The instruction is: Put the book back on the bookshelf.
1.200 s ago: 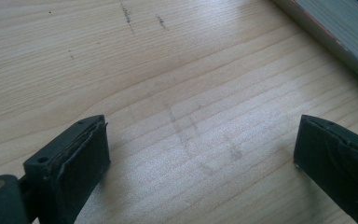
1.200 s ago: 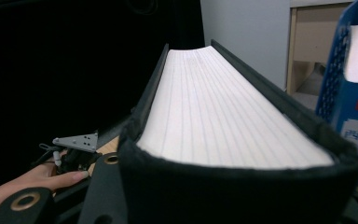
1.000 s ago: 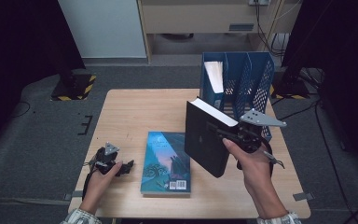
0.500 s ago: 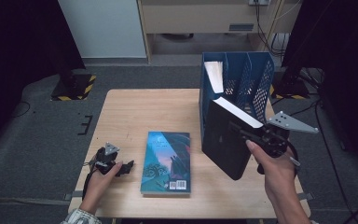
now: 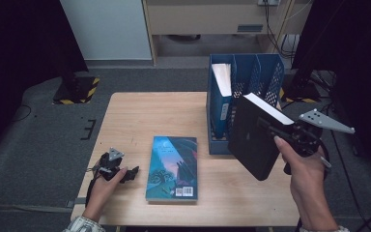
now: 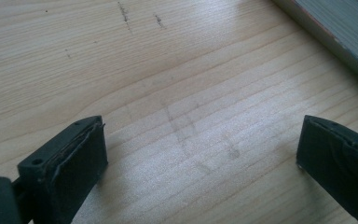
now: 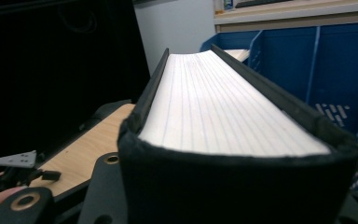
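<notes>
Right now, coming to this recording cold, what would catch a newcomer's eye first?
The black hardcover book, raised above the table's right side, tilted, page edges up, clamped in the right gripper in front of the blue file rack, which already holds a book in its leftmost slot. Next, the teal-covered book lying flat mid-table. The left gripper rests open on the wooden table beside it, near the left front corner.

A teal paperback (image 5: 172,167) lies flat on the wooden bench (image 5: 140,116). A blue file rack (image 5: 265,72) stands at the far right, one book (image 5: 221,94) upright in its leftmost slot.
</notes>
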Action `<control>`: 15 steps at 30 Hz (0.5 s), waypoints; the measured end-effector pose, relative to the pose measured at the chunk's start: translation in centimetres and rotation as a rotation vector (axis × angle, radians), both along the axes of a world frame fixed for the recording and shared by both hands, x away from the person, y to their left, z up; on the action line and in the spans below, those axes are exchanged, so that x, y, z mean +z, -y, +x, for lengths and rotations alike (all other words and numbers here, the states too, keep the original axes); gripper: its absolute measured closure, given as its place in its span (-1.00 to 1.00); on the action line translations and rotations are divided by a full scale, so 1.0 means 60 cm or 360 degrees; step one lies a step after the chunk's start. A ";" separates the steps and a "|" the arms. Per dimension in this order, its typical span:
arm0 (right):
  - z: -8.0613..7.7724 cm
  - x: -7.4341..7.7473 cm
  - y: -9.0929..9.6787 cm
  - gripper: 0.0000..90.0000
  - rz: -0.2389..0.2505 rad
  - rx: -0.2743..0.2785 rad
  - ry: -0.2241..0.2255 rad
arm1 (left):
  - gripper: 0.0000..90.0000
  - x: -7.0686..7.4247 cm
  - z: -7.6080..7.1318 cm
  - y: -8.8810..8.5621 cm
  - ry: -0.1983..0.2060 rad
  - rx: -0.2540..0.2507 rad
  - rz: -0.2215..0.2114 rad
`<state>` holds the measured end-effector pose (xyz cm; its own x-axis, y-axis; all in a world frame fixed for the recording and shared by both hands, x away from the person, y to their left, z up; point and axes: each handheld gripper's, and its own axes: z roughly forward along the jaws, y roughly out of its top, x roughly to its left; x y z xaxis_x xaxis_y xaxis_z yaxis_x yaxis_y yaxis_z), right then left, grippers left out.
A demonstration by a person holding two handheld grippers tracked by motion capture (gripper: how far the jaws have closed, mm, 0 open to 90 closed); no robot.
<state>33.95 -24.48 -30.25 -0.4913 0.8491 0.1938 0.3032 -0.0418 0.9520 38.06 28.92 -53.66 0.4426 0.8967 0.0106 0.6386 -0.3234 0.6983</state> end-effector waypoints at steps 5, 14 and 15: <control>0.028 0.004 0.012 0.19 -0.0023 -0.0086 0.0002 | -0.99 0.000 0.000 0.000 -0.0001 0.0000 0.0000; 0.072 0.009 0.039 0.19 -0.0053 -0.0238 -0.0006 | -0.99 0.000 0.000 0.000 -0.0001 0.0001 0.0000; 0.077 0.009 0.040 0.19 -0.0065 -0.0253 -0.0002 | -0.99 0.000 0.000 0.000 -0.0001 0.0001 0.0000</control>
